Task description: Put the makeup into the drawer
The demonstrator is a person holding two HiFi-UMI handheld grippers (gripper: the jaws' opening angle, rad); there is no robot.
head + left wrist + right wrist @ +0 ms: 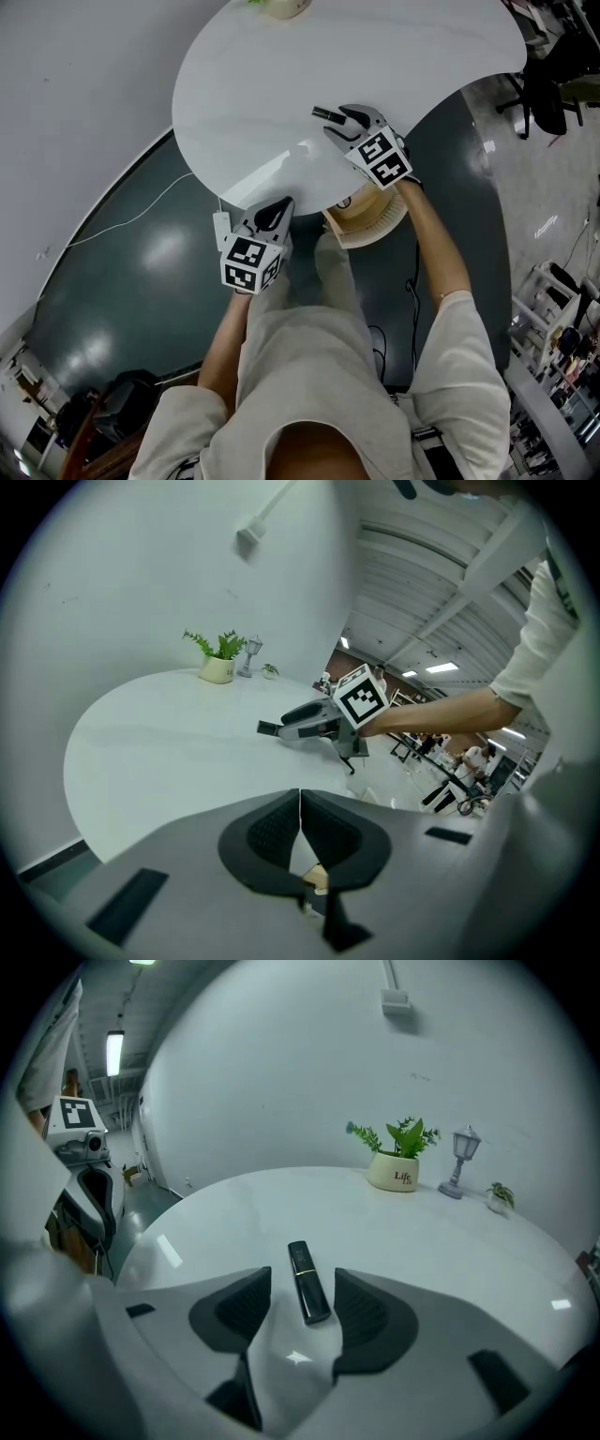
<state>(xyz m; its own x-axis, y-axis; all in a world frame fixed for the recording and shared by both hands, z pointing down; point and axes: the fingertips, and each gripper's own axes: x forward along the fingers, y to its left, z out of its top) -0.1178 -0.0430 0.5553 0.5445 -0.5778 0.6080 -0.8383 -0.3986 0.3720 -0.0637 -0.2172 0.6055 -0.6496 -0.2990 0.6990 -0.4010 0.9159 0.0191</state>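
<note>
A slim black makeup tube [307, 1283] with a thin gold band lies on the round white table [394, 47]. My right gripper [302, 1290] straddles its near end: one pad stands on each side of the tube, with a gap on both sides, so the jaws are open. In the head view the right gripper [336, 117] reaches over the table's near part, and the tube's dark end [322, 113] shows at its tip. My left gripper [272, 214] hovers at the table's near edge, and its pads [281, 822] meet with nothing between them. No drawer shows in any view.
A potted plant [397, 1168], a small lamp ornament [459, 1162] and a tiny plant [497, 1194] stand at the table's far edge. A round beige object [370, 223] sits under the near edge. A white power strip [221, 228] with its cable lies on the dark floor.
</note>
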